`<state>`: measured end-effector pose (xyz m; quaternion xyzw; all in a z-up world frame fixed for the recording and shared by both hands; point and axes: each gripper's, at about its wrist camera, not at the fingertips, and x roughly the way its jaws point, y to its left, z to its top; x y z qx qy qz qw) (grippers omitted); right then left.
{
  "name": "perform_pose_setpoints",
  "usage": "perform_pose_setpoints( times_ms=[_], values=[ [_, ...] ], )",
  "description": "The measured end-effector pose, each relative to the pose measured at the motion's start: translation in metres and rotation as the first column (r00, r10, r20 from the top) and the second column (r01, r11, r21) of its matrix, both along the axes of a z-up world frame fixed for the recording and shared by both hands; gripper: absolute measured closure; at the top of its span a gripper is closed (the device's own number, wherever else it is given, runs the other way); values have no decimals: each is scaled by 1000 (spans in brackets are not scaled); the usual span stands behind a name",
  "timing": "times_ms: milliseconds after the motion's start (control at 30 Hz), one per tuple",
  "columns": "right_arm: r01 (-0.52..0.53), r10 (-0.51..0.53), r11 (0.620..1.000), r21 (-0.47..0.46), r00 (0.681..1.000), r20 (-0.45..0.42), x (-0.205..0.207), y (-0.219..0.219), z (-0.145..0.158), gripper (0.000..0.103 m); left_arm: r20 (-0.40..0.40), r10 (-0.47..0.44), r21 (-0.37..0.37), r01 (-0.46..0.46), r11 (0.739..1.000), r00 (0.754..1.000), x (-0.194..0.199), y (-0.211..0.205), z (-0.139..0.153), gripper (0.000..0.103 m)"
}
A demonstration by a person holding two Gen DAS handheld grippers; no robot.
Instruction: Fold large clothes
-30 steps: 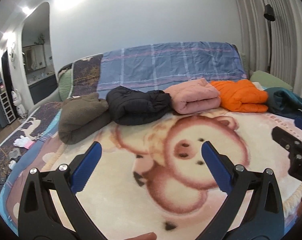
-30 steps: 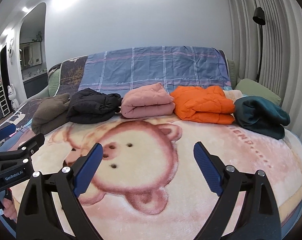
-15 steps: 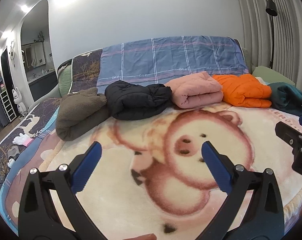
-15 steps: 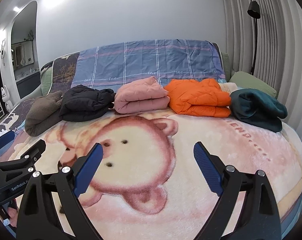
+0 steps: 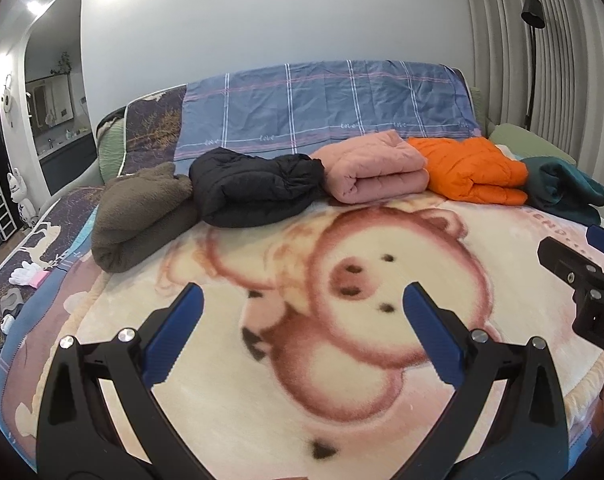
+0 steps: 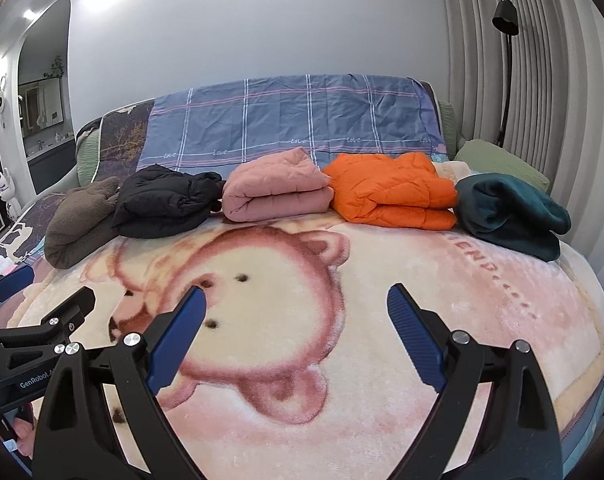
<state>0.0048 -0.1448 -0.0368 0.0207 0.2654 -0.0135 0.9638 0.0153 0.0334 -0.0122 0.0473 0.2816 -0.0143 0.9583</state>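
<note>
Both our grippers, left gripper (image 5: 302, 300) and right gripper (image 6: 296, 300), hover with fingers spread wide and empty over the bear blanket (image 6: 381, 288); five folded clothes (image 6: 278, 192) lie in a row well beyond them on the bed.

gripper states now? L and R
Left gripper: open, holding nothing, above the cream bear-print blanket.
Right gripper: open, holding nothing, above the same blanket.

Floor lamp (image 5: 533, 12) base (hidden behind pillow)
</note>
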Motion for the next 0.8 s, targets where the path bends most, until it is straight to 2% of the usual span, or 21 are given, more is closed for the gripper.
perform_pose_setpoints(
  times_ms=[800],
  values=[
    [6, -6, 1000, -4, 1000, -1, -3, -4, 2, 11, 4, -32, 7, 32, 999, 999, -5, -6, 5, 2]
  ],
)
